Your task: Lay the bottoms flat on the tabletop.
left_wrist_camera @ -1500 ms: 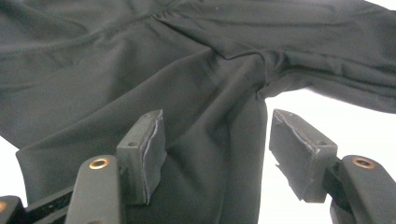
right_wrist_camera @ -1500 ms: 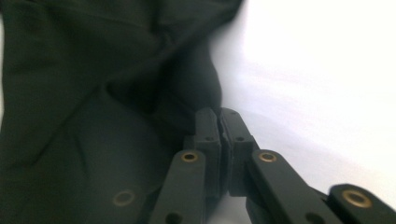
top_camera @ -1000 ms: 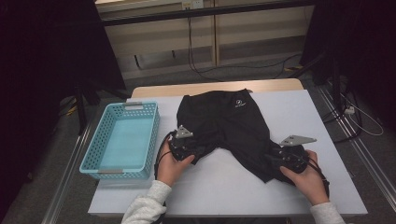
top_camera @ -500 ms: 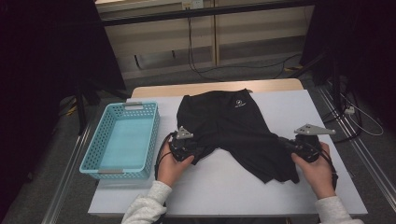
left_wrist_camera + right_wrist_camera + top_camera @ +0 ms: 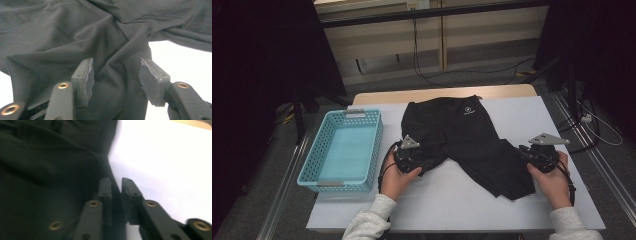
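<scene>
A black garment (image 5: 467, 135) with two legs and a small white logo lies spread on the white table (image 5: 462, 205). My left gripper (image 5: 426, 163) is at the end of the garment's left leg. In the left gripper view its jaws (image 5: 115, 72) stand open over bunched black cloth (image 5: 75, 42); they have just been opening. My right gripper (image 5: 523, 153) sits at the outer edge of the right leg. Its jaws (image 5: 116, 187) have just opened a little, leaving a narrow gap with the cloth's edge (image 5: 50, 165) running into it.
A light blue plastic basket (image 5: 374, 145) stands on the table's left side, close to my left hand. Cables run across the floor beyond the far table edge, and metal rails run along the right side.
My right hand has moved right and slightly away from me, and the garment's right leg now lies stretched out further. The left hand has stayed in place.
</scene>
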